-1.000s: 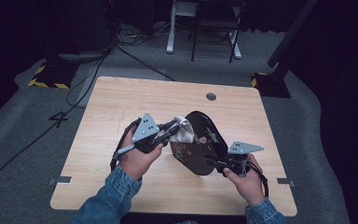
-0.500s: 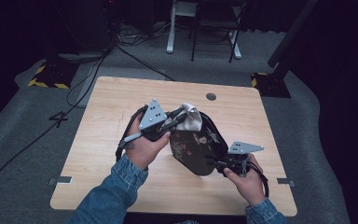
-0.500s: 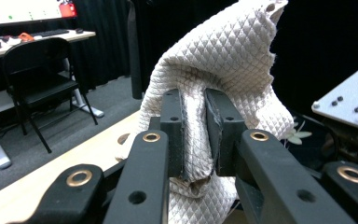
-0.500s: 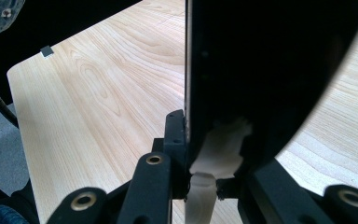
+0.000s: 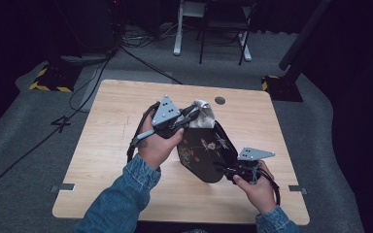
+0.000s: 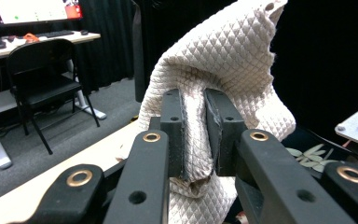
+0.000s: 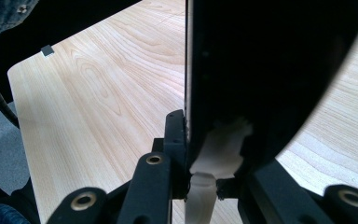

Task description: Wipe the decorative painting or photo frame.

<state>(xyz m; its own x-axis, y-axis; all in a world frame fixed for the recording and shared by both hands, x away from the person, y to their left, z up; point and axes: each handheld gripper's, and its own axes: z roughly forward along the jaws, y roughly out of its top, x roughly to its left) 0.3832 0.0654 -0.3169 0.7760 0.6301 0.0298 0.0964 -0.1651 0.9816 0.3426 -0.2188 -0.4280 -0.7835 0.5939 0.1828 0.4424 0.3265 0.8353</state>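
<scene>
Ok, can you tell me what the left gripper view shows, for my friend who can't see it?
Two black jaws of the left gripper are shut on a fold of cream quilted cloth, which rises above them against a dark background. Low at the right is a bit of a black bag with leaf patterns. At the left are the wooden table's edge, a black chair and grey floor.

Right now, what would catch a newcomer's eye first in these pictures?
The cream quilted cloth stands out: the left tool pinches a fold of it and lifts it out of the top of a black flowered bag at the middle of the wooden table. Nearer the person, the right tool is clamped on the bag's lower edge, holding it upright.
</scene>
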